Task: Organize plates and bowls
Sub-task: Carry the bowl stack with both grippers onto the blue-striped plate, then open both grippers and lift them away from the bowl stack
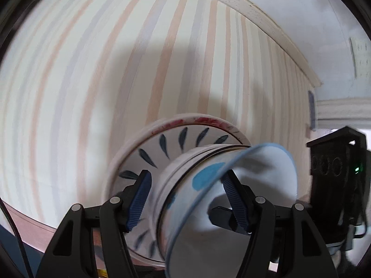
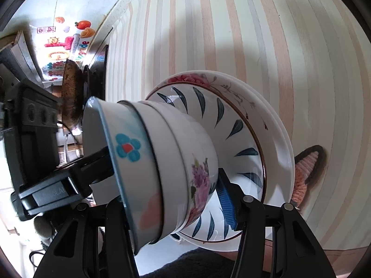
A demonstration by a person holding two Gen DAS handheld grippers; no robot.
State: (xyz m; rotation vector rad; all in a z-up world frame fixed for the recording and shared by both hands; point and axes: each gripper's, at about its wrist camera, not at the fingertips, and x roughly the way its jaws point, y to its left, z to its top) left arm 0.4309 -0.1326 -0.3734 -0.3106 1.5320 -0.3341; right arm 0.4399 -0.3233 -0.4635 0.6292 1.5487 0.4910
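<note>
— What are your tongs gripping?

— I'm clamping my left gripper (image 1: 187, 199) and right gripper (image 2: 176, 199), both spread wide, on nested white floral bowls (image 2: 167, 162), stacked on blue-leaf-patterned white plates (image 2: 234, 125) over the striped tablecloth (image 2: 301, 46).

I see nested bowls (image 2: 162, 162), blue-flowered one outermost, stacked on the blue-leaf plate (image 2: 234, 136), which sits on a rose-rimmed plate (image 2: 234, 85).
</note>
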